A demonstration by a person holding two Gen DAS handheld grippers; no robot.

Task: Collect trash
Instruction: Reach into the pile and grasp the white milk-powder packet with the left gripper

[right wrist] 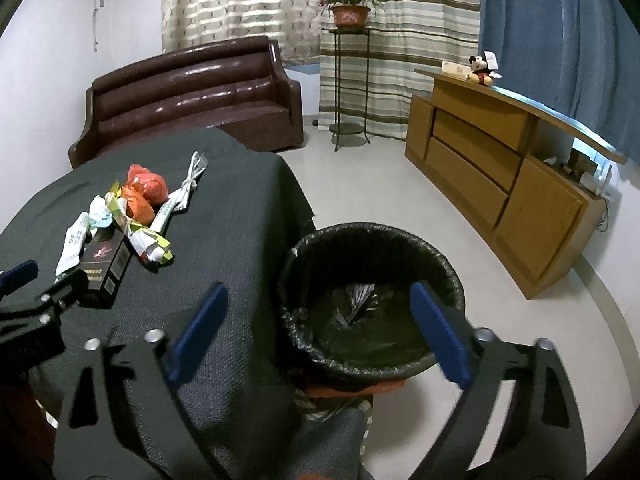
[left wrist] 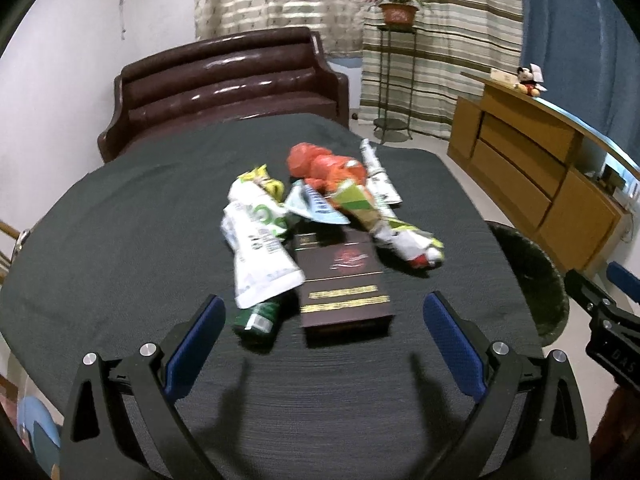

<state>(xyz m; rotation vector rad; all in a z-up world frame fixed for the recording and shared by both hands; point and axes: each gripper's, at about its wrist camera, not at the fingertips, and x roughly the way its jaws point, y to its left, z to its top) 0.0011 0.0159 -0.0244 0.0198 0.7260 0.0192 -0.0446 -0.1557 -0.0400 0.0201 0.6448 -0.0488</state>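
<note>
Dark cloth covers the table [left wrist: 120, 240], and nearly all the trash sits in one heap at its middle, with a brown sofa [left wrist: 224, 80] behind it and a striped curtain [left wrist: 440, 40] beyond. On the left of the heap lies a white crumpled wrapper [left wrist: 260, 248] over a green bottle [left wrist: 258, 320]; just right of these is a dark box [left wrist: 344, 280] with gold bands, then an orange bag [left wrist: 320, 168] farther back and a green-and-white carton [left wrist: 384, 220] angled off to the right. The left gripper [left wrist: 320, 320] hangs above the near edge of the heap with its jaws wide and nothing between them — bottle and box both fall inside that span. That looks like the main hazard: closing here could catch two things at once, or nudge the bottle so it rolls across the cloth. The wrapper draped on the bottle may also slip free when lifted. Further right, the bin [right wrist: 372, 288] with its black liner stands off the table's corner, apart from the heap, and the right gripper [right wrist: 320, 316] hovers over its near rim, jaws spread and empty. A low wooden cabinet [right wrist: 500, 184] lines the far right wall, well clear — any piece carried across has to pass over the table edge, where a loose hold would drop it to the floor
</note>
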